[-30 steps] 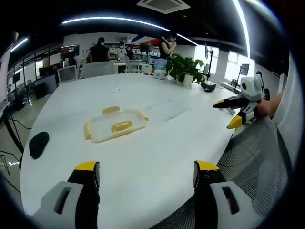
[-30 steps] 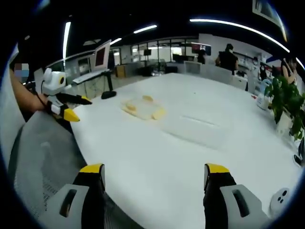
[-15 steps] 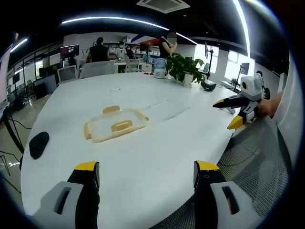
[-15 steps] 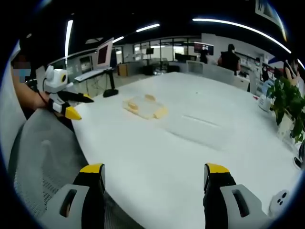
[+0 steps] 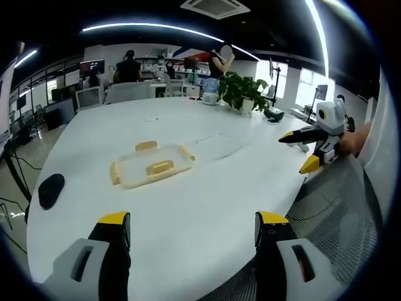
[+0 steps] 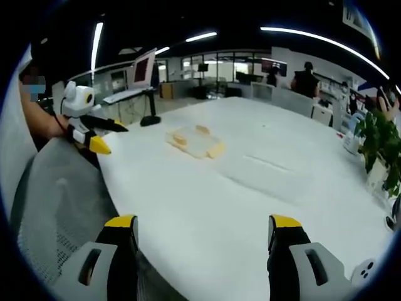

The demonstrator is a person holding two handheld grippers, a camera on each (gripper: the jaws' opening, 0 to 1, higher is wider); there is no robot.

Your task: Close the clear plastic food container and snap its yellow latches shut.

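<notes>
- Compared with a second ago, the right gripper view has swung a little, so the clear food container (image 6: 195,142) sits slightly nearer the centre of it; the container itself has not shifted on the white bench (image 6: 207,207), and the left gripper view is almost unchanged.
- One container lies flat on the bench, at about 11 o'clock from the left gripper (image 5: 193,231) and well apart from it; in the right gripper view it lies at about 12 o'clock, far from the right gripper (image 6: 205,233).
- Four yellow latches (image 5: 160,167) show on it in the left gripper view: one on each side.
- Left gripper: its two yellow-tipped fingers (image 5: 114,219) stand wide apart with nothing between them, hanging over the near edge of the bench.
- Right gripper: its fingers (image 6: 120,221) are likewise spread wide and empty, low over the bench edge.
- Each gripper also shows in the other's view, held in a hand at the side, fingers parted and empty.
- Nothing stands between the grippers and the container; the bench between them is bare.
- One dark mouse-like object (image 5: 51,189) lies at 9 o'clock near the bench's left edge.
- One potted plant (image 5: 242,89) stands at the far end, about 1 o'clock, with a small white-and-blue object just beside it.
- One mesh chair back (image 5: 332,207) crowds the right of the left gripper view.
- Several people stand at desks in the background; I cannot count them surely.
</notes>
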